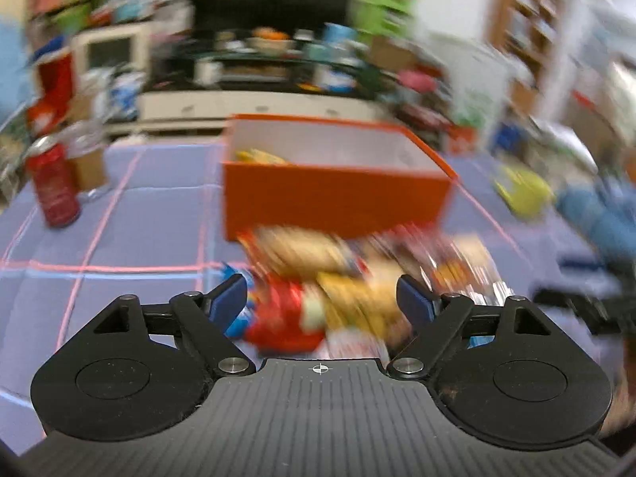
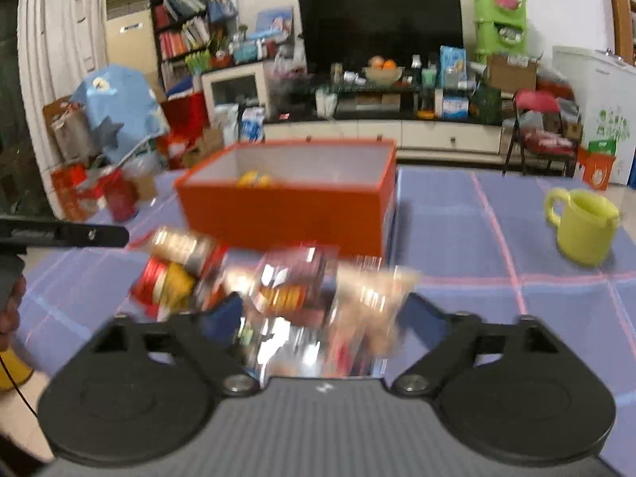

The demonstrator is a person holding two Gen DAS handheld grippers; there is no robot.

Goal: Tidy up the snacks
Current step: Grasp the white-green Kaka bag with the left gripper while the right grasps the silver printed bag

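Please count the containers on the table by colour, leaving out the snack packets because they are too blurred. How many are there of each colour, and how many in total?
Orange: 1, the open box
Red: 1, the can
Yellow-green: 1, the mug
Clear: 1, a glass beside the can
Total: 4

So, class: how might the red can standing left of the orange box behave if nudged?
The red can stands upright and tall for its narrow base, so it probably tips easily. Round-sided, it would likely roll on the cloth. Its weight can't be judged.
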